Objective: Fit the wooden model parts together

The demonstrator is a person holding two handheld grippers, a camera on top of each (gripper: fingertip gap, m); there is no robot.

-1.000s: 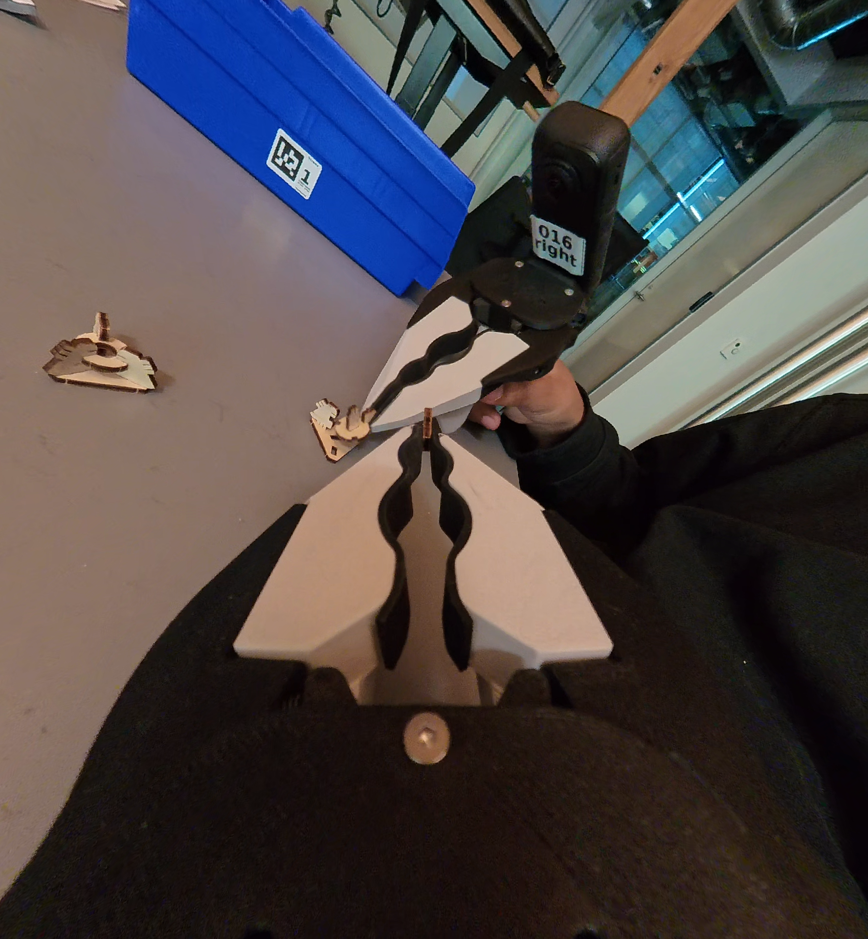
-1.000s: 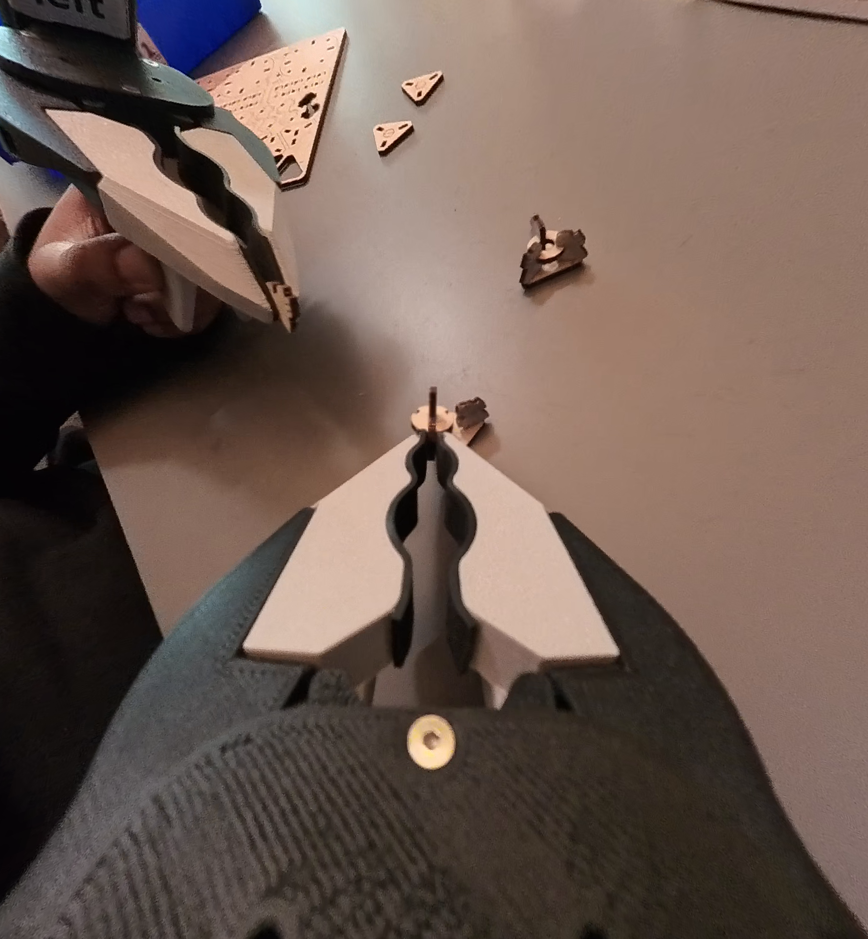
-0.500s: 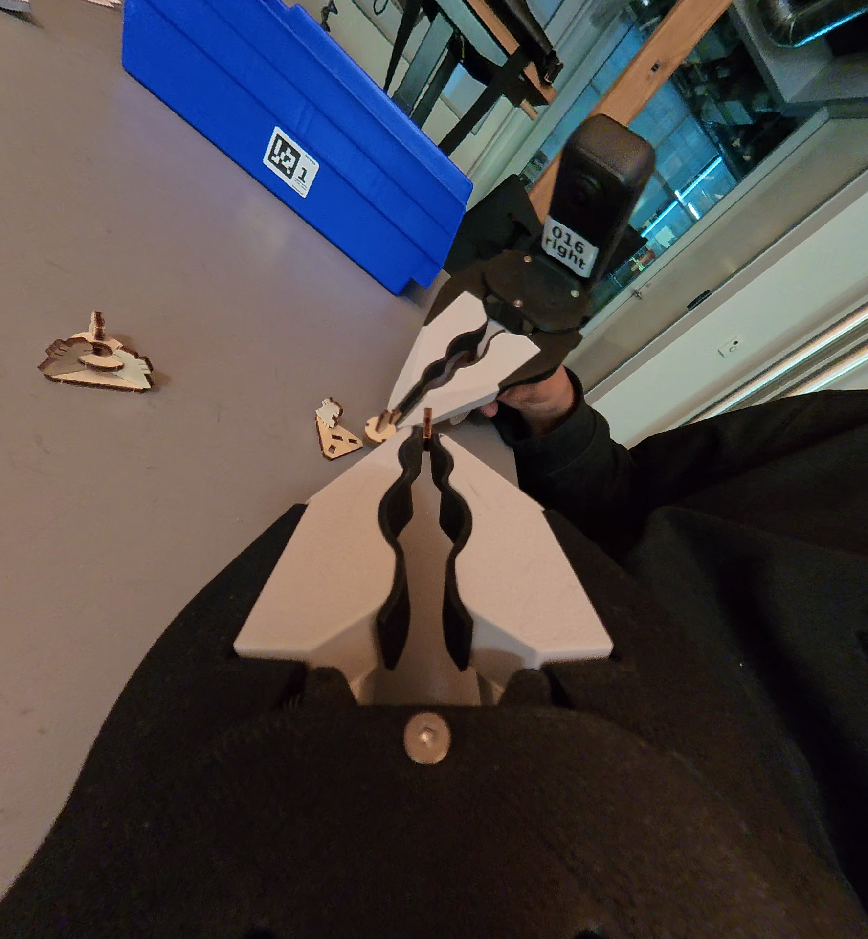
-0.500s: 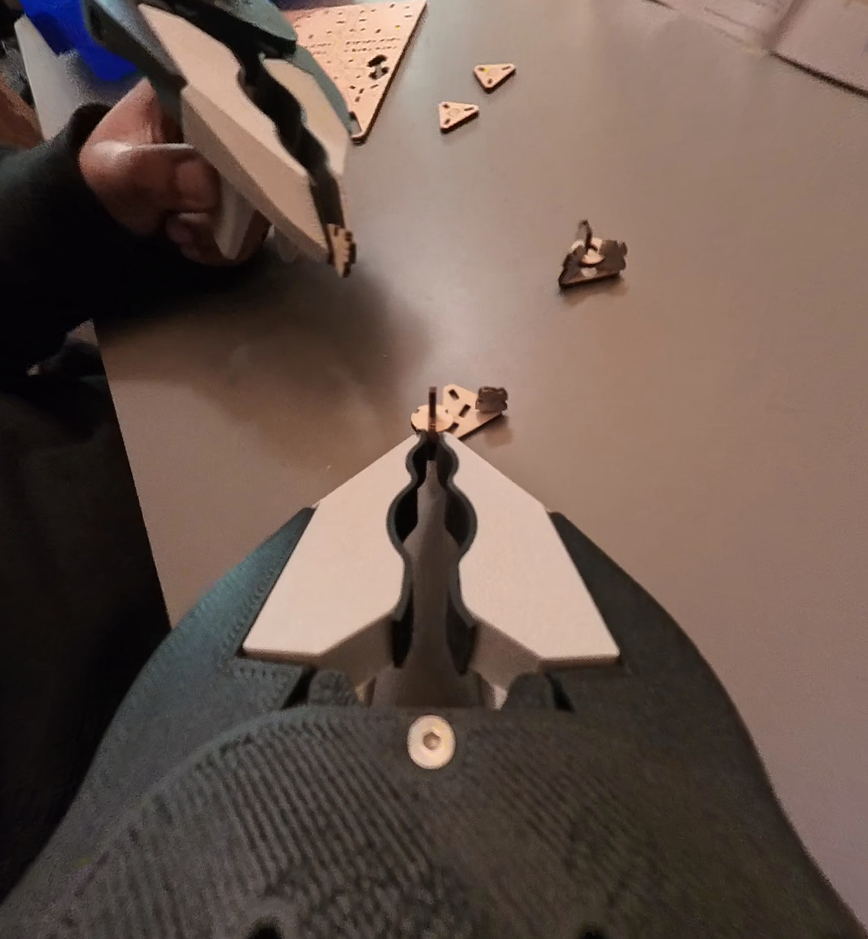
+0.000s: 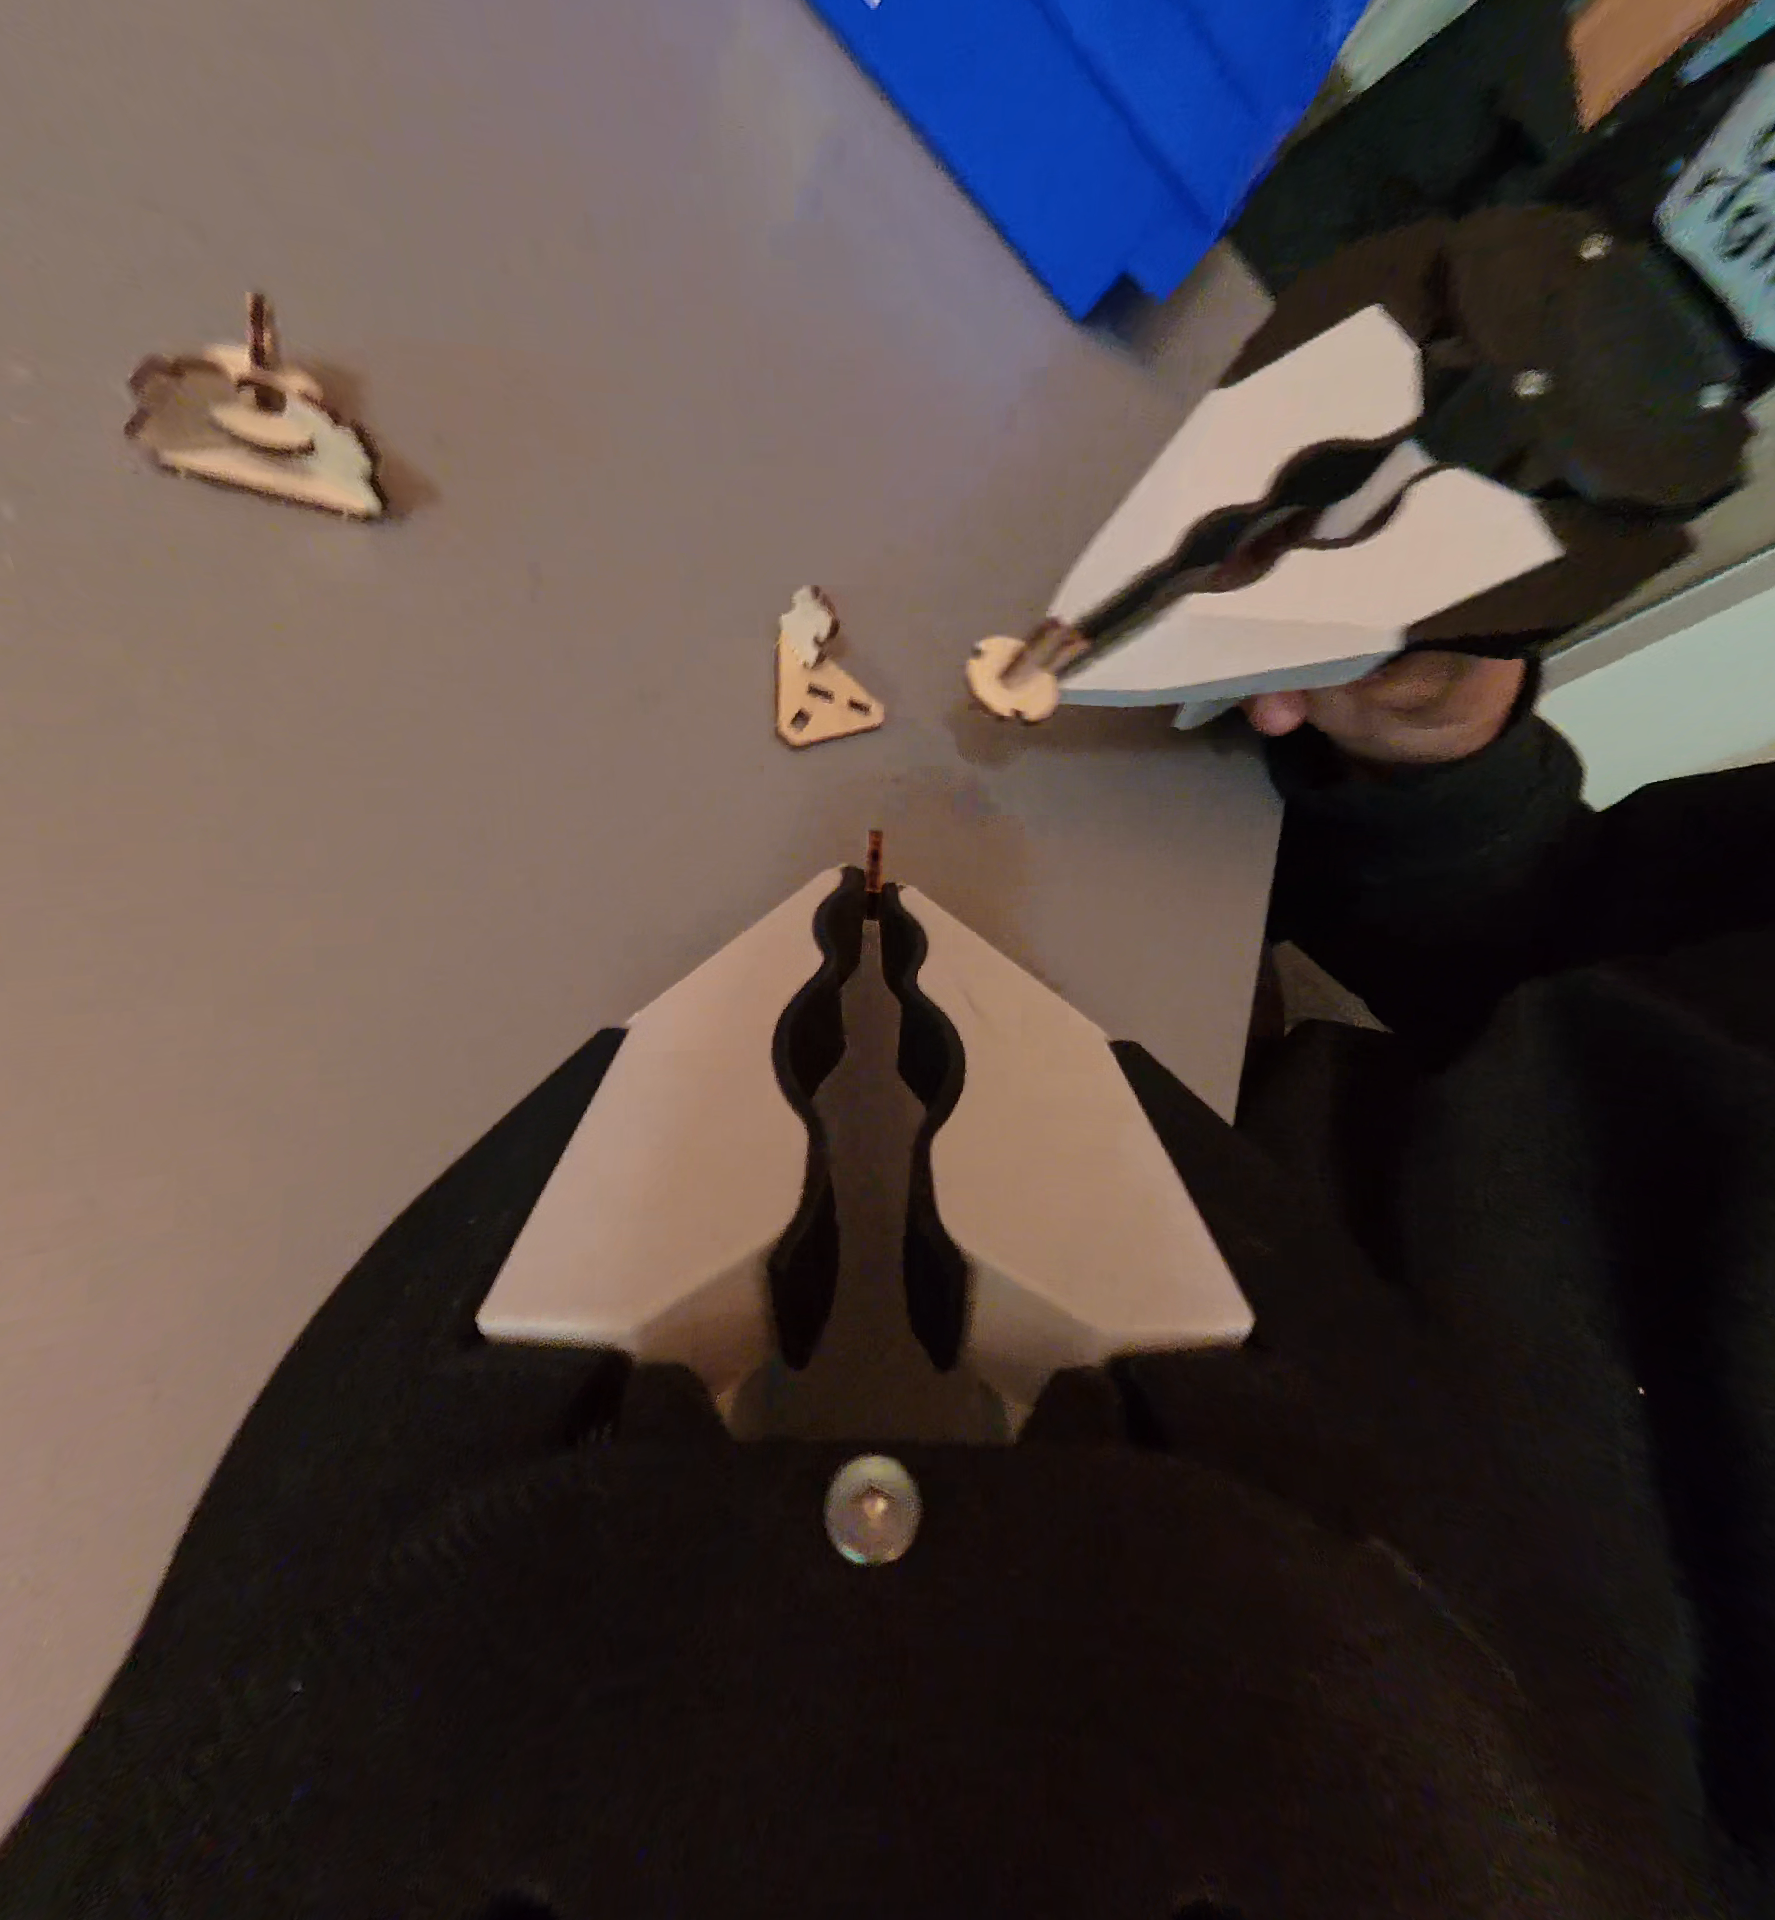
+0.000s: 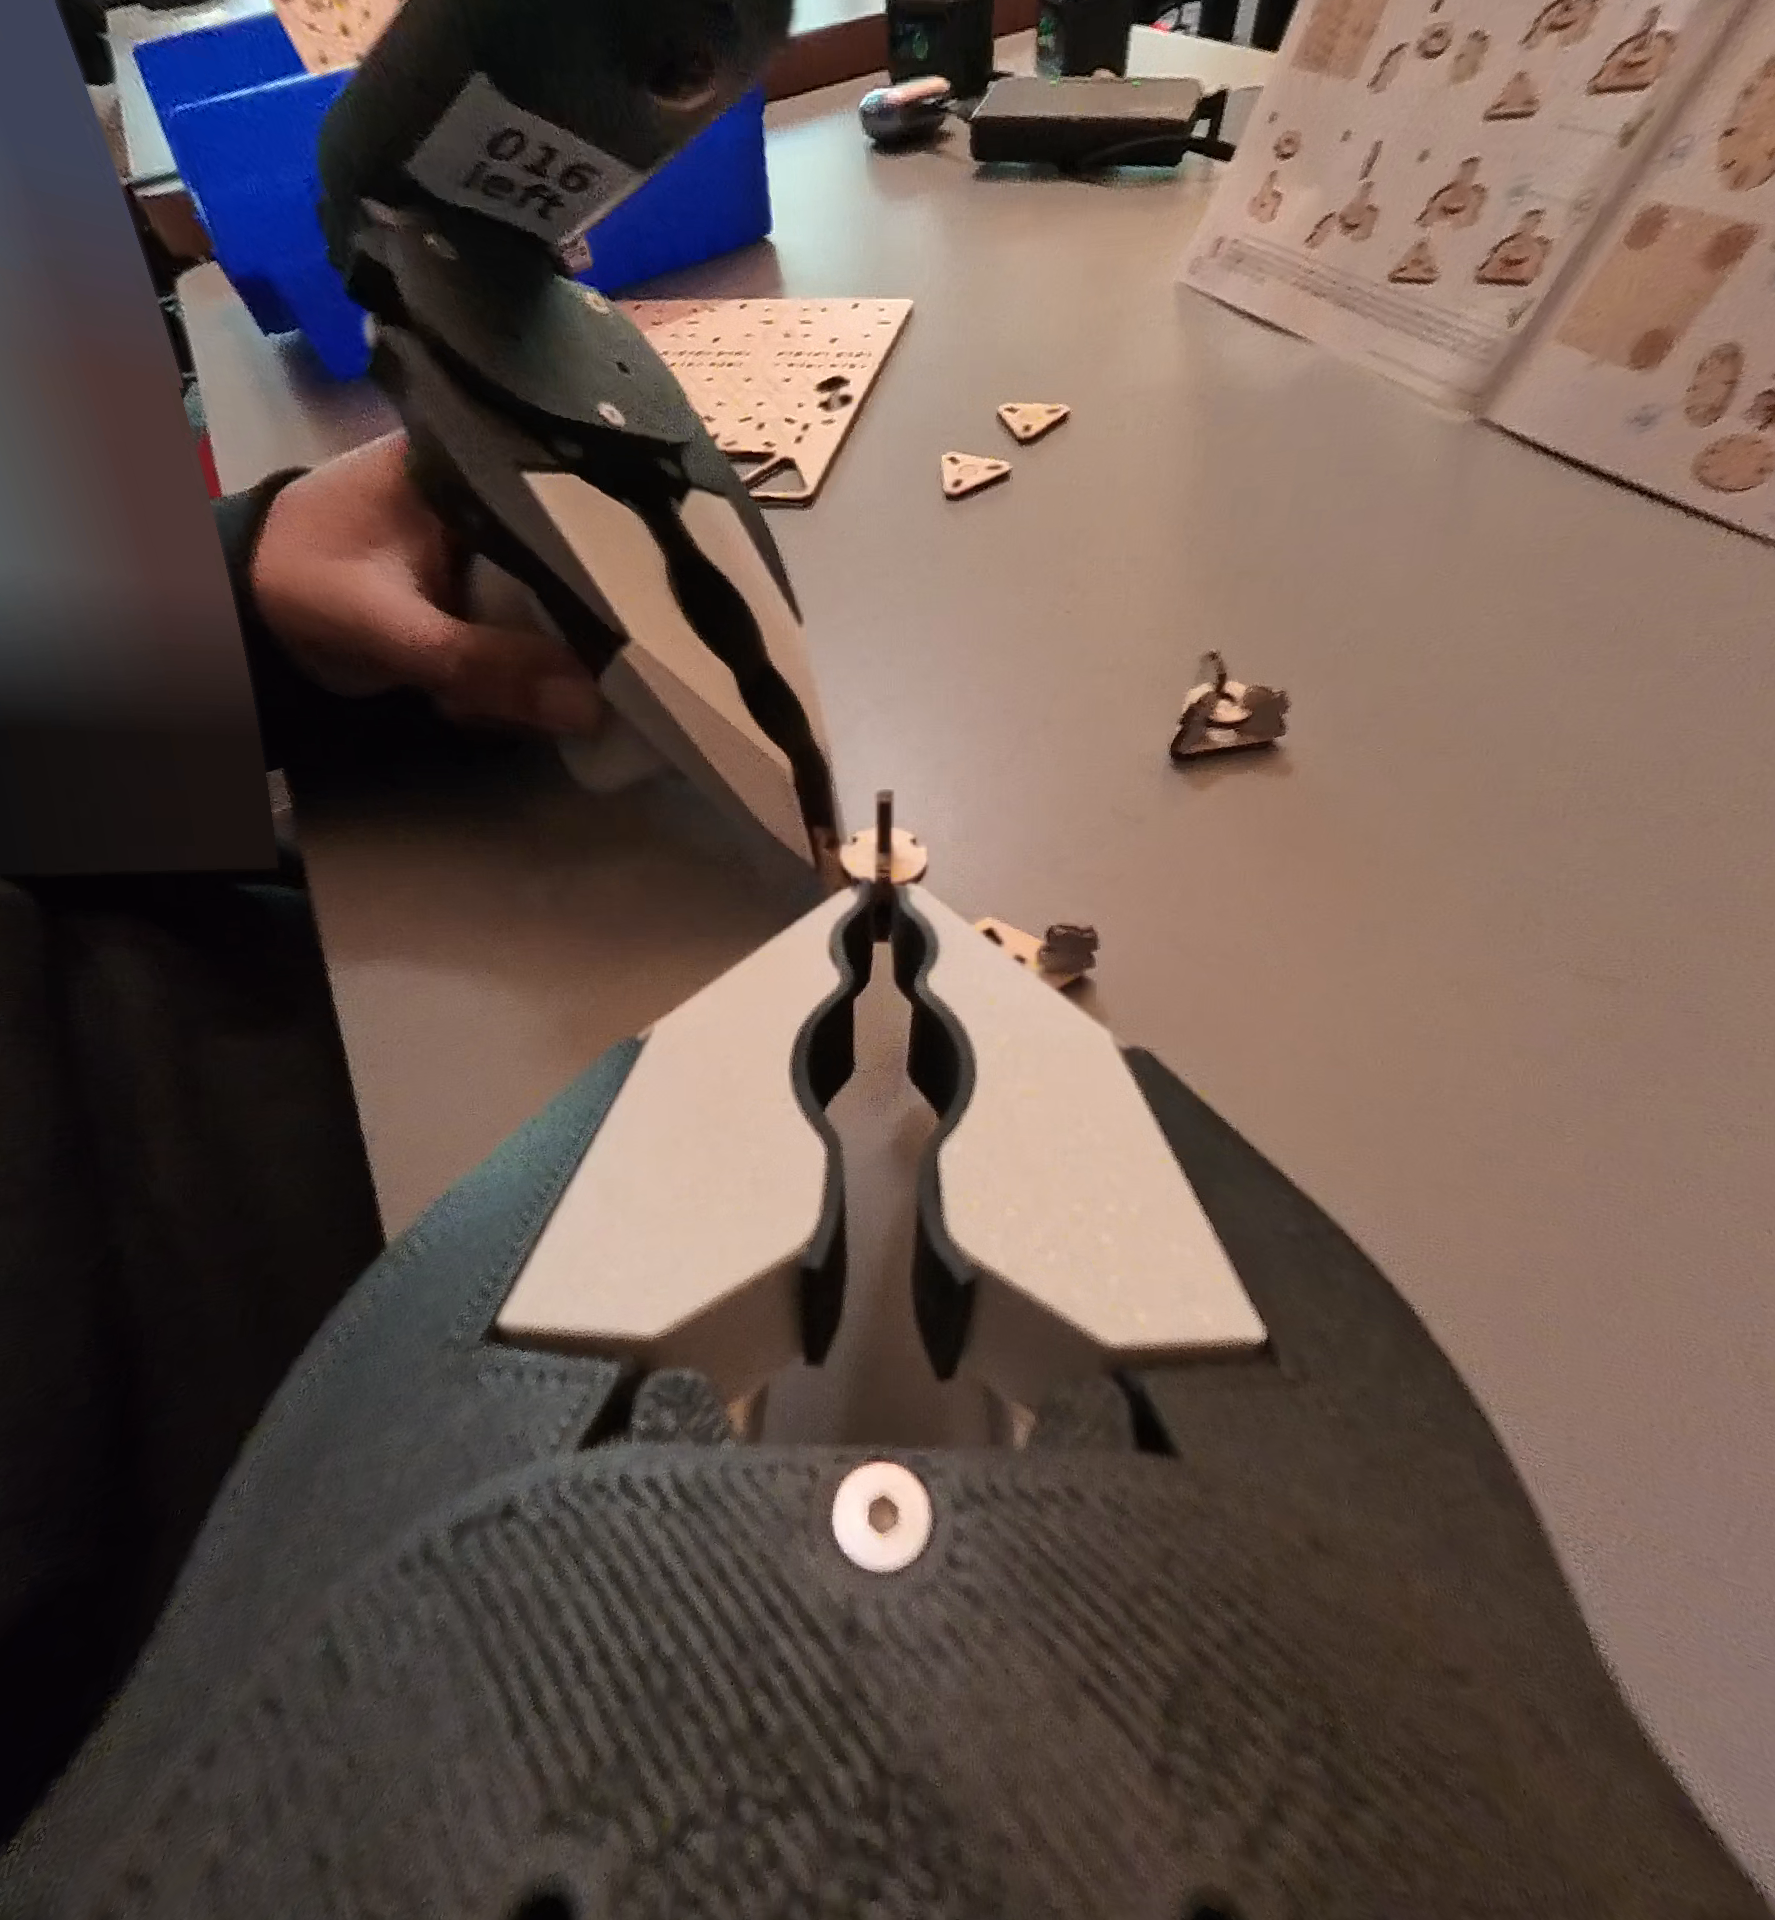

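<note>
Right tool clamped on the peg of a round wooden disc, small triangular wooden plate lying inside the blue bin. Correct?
Almost. The small triangular wooden plate lies on the grey table, outside the blue plastic bin; the left wrist view shows it. The right tool does clamp the round wooden disc's peg.

Small round wooden disc (image 6: 884,858) on a thin upright peg (image 6: 883,821), lifted above grey table (image 6: 1278,935)

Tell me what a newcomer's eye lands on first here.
The two grippers meeting near the table's front edge: the right gripper pinches a thin pin carrying a round wooden disc, and the left gripper grips a small thin wooden piece. Behind stands a blue bin.
</note>
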